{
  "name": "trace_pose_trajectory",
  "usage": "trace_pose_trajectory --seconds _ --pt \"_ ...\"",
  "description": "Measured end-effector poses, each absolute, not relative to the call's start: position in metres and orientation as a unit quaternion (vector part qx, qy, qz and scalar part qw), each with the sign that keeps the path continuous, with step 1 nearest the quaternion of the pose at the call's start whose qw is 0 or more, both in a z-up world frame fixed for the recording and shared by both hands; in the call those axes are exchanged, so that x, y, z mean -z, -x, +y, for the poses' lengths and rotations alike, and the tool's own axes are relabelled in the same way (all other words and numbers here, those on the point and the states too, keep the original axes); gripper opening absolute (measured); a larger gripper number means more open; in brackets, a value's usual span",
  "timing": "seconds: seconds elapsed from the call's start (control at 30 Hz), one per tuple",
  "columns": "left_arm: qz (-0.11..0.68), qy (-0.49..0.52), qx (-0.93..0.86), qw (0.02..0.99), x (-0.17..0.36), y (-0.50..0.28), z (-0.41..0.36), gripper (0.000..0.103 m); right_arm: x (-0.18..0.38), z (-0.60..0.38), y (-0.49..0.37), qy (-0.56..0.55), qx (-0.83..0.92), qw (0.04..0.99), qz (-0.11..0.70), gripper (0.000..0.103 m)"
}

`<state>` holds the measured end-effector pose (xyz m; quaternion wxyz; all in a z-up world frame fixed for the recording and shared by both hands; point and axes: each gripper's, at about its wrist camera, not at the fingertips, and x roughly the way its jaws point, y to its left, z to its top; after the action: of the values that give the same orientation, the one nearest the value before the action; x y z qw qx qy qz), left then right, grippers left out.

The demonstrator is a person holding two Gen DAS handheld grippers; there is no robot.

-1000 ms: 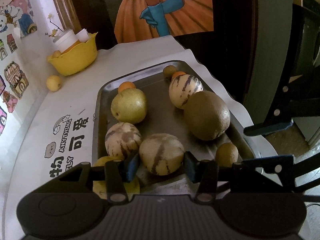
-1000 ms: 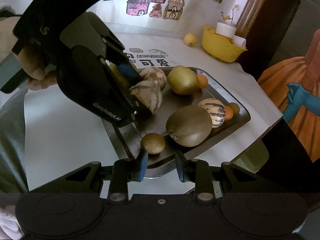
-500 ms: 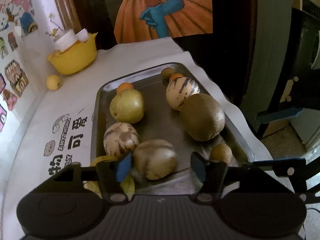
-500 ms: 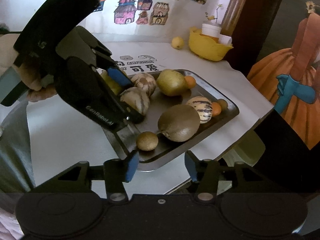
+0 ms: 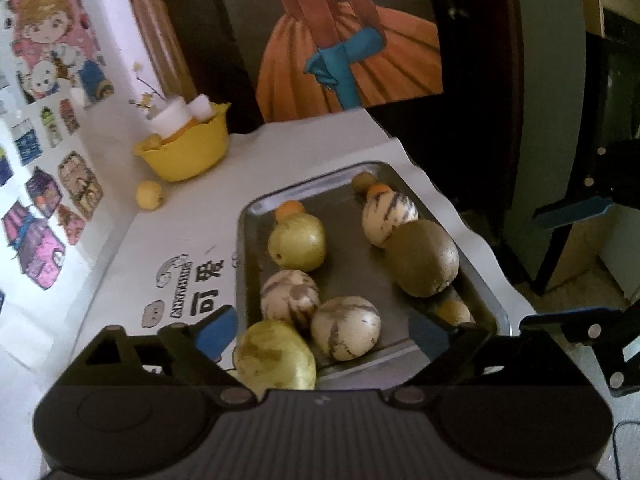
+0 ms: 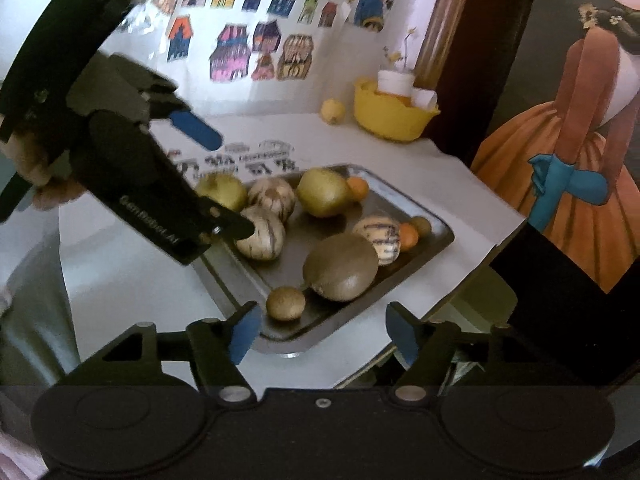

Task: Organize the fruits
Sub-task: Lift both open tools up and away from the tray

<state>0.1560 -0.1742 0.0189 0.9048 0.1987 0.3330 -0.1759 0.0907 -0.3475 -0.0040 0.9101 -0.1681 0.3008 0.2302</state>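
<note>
Release step: both fruits down on the shallow grey metal tray (image 5: 486,304), nothing gripped. Left gripper (image 5: 326,330) jaws just been opening, now spread wide; round cream brown-striped melon (image 5: 345,333) and yellow-green pear (image 5: 276,356) between the blue pads but untouched, melon resting at tray's near edge. Right gripper (image 6: 322,334) jaws also just opening, about half spread, empty; small round brown fruit (image 6: 285,303) sitting free on the tray just beyond the pads, beside the large brown oval fruit (image 6: 341,267).

Judged near done: only the small yellow fruit (image 5: 149,195) loose on the table, beside the yellow plastic bowl (image 5: 188,156). Next probably needs a clean retreat without nudging round fruit, then a long reach to that corner.

Surface: white printed table cover (image 5: 192,216), wavy edge. Room: cartoon stickers on the wall, orange-dress poster behind, dim light.
</note>
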Motion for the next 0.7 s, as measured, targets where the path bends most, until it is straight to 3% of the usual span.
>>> trace_pose_trajectory --seconds 0.7 --pt "0.297 -0.083 0.115 0.944 -0.056 -0.109 -0.11 0.103 -0.029 -0.355 -0.051 0.062 -0.187 0.951 0.24 0.096"
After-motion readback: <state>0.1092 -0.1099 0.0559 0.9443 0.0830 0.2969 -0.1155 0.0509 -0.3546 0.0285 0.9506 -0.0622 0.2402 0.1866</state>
